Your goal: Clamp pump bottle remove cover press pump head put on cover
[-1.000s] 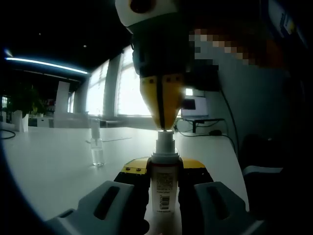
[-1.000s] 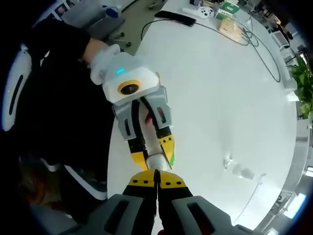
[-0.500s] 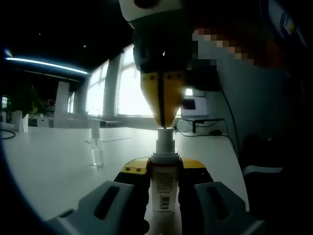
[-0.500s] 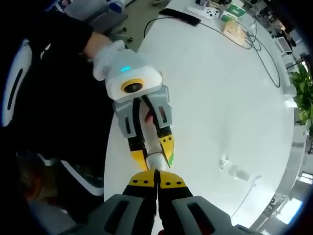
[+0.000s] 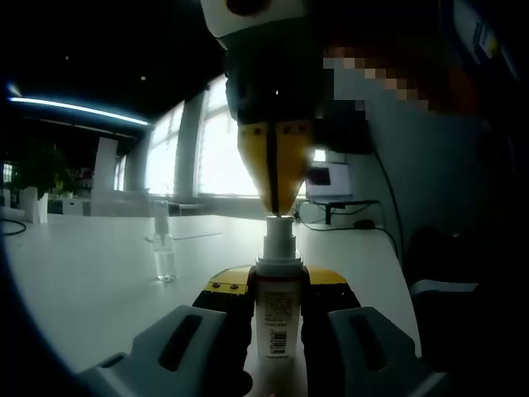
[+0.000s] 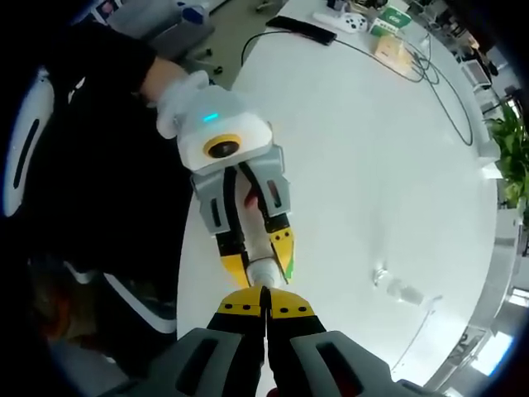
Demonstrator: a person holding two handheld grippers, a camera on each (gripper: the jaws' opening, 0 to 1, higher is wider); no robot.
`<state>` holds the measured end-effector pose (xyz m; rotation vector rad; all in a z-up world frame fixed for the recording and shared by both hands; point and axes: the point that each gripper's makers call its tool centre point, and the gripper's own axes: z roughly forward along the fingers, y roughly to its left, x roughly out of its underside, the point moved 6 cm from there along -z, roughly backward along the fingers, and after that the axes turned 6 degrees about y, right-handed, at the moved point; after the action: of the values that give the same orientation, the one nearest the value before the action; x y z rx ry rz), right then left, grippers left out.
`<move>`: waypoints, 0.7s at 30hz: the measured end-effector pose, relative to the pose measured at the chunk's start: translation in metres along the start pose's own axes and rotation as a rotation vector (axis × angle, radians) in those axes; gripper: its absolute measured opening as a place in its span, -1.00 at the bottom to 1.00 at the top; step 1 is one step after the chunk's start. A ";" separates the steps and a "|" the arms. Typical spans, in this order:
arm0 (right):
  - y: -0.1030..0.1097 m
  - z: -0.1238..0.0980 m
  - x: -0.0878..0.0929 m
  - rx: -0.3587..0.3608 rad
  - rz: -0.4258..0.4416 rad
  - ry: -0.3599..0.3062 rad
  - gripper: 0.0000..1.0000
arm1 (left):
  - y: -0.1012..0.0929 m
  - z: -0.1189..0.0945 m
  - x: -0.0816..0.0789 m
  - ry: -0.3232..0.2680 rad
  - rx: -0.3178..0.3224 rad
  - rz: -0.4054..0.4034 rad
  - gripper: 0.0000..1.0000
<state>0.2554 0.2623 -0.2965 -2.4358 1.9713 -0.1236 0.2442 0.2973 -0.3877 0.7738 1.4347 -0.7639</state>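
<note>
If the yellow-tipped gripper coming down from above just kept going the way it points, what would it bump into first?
The right gripper, jaws shut, points straight down at the pump bottle that the left gripper clamps. It would meet the bottle's pump head first; its tips already look to be on or just above it.

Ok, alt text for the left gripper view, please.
The left gripper clamps an upright pump bottle while the right gripper, jaws shut, touches its pump head from above. A clear cover stands apart on the white table.
</note>
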 end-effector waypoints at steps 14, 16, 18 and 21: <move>0.000 0.001 0.000 0.000 0.008 -0.001 -1.00 | 0.001 0.000 0.000 0.000 -0.001 0.001 -0.75; 0.000 0.002 0.000 -0.001 0.015 0.001 -1.00 | 0.001 0.000 0.000 0.000 -0.001 0.000 -0.75; 0.000 0.003 -0.001 -0.002 0.020 0.006 -1.00 | 0.001 0.000 0.001 0.000 -0.002 0.000 -0.75; 0.000 0.005 -0.002 -0.001 0.014 0.013 -1.00 | 0.001 0.000 0.001 0.000 -0.002 0.001 -0.75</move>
<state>0.2550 0.2637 -0.3018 -2.4282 1.9939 -0.1388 0.2453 0.2982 -0.3887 0.7730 1.4350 -0.7618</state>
